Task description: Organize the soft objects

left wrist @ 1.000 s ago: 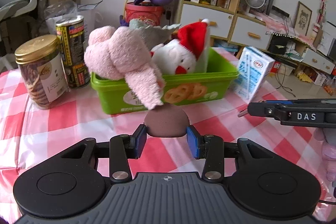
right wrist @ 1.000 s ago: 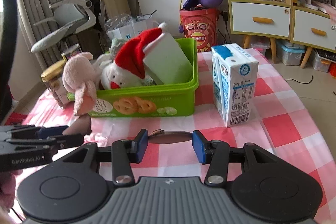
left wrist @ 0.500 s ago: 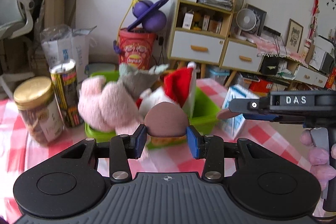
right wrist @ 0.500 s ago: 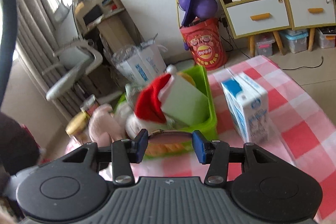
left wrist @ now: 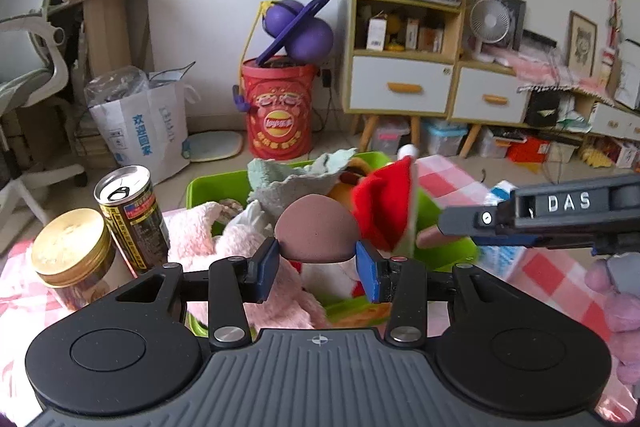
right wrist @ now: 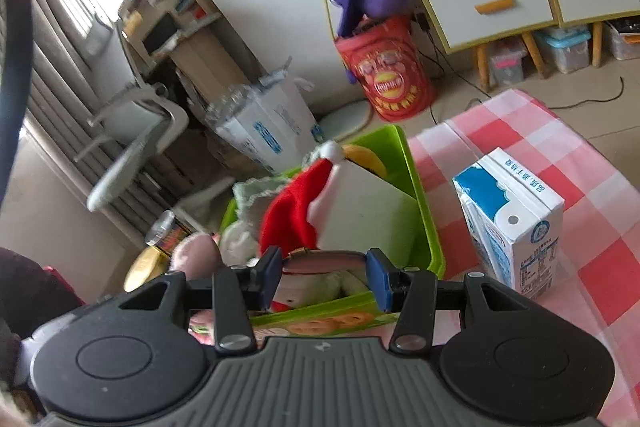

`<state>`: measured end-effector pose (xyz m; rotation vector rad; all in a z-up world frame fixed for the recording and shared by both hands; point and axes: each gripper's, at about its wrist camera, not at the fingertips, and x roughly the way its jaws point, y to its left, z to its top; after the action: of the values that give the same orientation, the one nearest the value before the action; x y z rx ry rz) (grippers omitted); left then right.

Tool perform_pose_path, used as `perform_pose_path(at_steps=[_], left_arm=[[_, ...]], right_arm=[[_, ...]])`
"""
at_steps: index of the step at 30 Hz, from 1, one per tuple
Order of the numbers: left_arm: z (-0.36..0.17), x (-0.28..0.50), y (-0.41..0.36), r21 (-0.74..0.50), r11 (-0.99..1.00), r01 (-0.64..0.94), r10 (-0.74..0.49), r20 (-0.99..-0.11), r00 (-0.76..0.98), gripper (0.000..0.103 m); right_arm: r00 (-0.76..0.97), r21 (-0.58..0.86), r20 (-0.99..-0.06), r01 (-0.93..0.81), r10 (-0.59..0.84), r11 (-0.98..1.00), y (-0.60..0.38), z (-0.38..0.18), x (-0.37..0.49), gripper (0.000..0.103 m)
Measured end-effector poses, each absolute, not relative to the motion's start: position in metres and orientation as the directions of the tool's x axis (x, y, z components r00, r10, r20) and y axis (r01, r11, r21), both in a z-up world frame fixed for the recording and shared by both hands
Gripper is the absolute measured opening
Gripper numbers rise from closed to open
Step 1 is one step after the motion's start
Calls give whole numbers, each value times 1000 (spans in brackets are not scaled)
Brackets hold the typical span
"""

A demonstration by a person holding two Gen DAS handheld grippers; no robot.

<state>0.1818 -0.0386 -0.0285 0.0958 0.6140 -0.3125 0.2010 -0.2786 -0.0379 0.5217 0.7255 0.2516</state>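
My left gripper [left wrist: 316, 261] is shut on a brown teardrop sponge [left wrist: 316, 233] and holds it above the green bin [left wrist: 208, 187]. The bin holds a pink plush [left wrist: 200, 239], a grey-green cloth [left wrist: 296, 179], a red Santa hat toy [left wrist: 384, 203] and a white block. My right gripper [right wrist: 323, 273] is shut on a flat pink puff [right wrist: 324, 262], held over the bin's [right wrist: 420, 211] near edge. In the left wrist view the right gripper [left wrist: 560, 223] comes in from the right, its pink puff [left wrist: 428, 237] at the tip.
A gold-lidded jar [left wrist: 68, 259] and a black can [left wrist: 132, 219] stand left of the bin. A blue and white milk carton [right wrist: 516, 223] stands right of it on the red checked tablecloth [right wrist: 560, 163]. Behind are a red drum, shelves, a chair.
Both grippers rose from the tabletop and moved forward over the bin, each still holding its piece. The views now look down into the bin from higher up.
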Motion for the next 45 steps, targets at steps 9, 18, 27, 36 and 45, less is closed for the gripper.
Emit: perform_pose_path(at_steps=[9, 18, 27, 36, 45], left_arm=[[-34, 202, -48, 7, 953, 301, -239, -591, 770, 45], [-32, 209, -51, -42, 959, 281, -250, -594, 765, 55], [-14, 166, -56, -52, 962, 268, -240, -626, 742, 85], [-2, 110, -48, -15, 987, 161, -123, -715, 689, 97], [9, 62, -37, -2, 1000, 26, -18, -764, 645, 98]], right_arm=[[699, 450, -638, -2, 323, 893, -271, -45, 218, 23], [704, 481, -629, 22, 328, 876, -280, -34, 214, 41], [719, 458, -626, 24, 303, 888, -293, -13, 185, 47], [690, 373, -684, 50, 238, 927, -291, 5, 138, 60], [642, 294, -743, 57, 191, 954, -277, 17, 95, 75]])
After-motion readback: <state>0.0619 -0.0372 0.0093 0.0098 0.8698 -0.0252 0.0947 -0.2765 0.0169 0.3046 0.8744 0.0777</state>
